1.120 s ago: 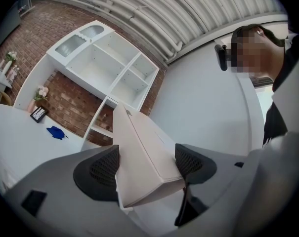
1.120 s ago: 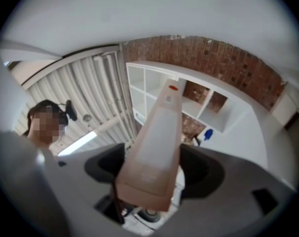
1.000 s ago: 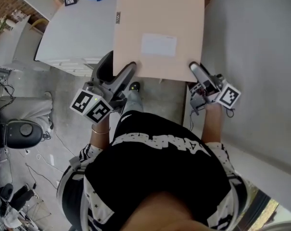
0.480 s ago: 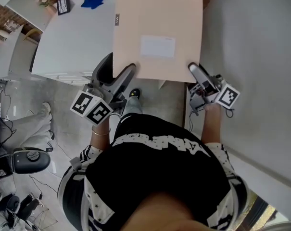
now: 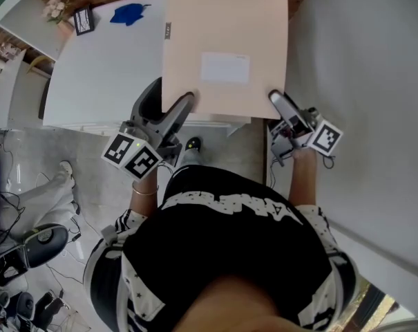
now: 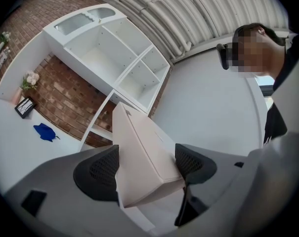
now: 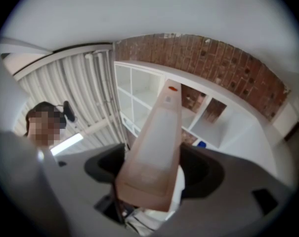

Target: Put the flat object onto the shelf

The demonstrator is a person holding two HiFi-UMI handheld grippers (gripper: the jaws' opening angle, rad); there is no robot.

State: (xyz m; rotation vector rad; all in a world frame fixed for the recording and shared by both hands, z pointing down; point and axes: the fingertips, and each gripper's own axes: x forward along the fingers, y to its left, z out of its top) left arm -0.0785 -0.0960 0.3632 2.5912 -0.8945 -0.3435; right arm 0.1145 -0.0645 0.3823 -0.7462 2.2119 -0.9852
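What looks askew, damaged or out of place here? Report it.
Nothing stands out. The flat pink box looks undamaged and is held by its near edge, with the left gripper shut on one corner and the right gripper shut on the other.

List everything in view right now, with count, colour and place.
flat box: one, pale pink, held out in front, over the gap between table and wall
label: one, paler rectangle, on the box's top face
table: one, white, front left
blue item: one, on the table's far side
picture frame: one, dark, far corner of the table
flowers: one bunch, pale, beside the frame
shelf unit: one, white, compartments open, ahead
brick wall: red-brown, behind the shelf unit
left gripper: grey, shut on the box's near left corner
right gripper: grey, shut on the near right corner
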